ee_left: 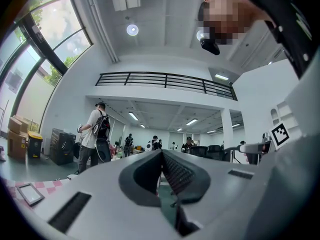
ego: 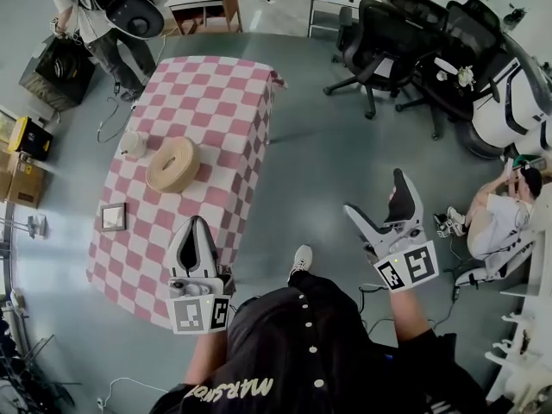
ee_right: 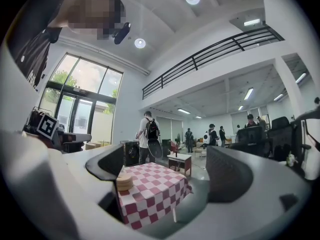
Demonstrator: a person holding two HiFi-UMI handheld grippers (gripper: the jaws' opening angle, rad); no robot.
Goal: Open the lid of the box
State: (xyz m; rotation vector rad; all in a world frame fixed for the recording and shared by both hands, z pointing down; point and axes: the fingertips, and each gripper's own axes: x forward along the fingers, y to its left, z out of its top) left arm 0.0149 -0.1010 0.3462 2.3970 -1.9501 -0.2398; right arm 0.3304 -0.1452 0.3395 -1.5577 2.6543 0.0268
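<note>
Looking down in the head view, we find the round tan box [ego: 172, 164] lying flat on the pink-checked table [ego: 216, 84], near the table's middle. A small pale round object [ego: 132, 145] sits just beside the box at 10 o'clock, and a small framed square [ego: 113, 217] lies near it at 8 o'clock. We judge the lid [ego: 171, 159] to be on and the opening not yet begun, though we cannot make out a seam from this height.

Our left gripper [ego: 197, 224] hangs above the near end of the table with its jaws pressed together and nothing between them; its own view shows the two pads meeting tip to tip. From it the box lies near, at about 11 o'clock, with bare cloth between them.

Our right gripper [ego: 375, 194] is off the table altogether, over the grey floor [ego: 345, 145], with its jaws spread wide and empty. From there the box lies at 9 o'clock, well apart and across the table's edge. In the right gripper view the table and the box show small and distant between the jaws.

The box is round, so it has no long axis to line up with. What matters, we think, is that the left gripper is much the nearer, yet it would have to unclench before it could take the lid.
</note>
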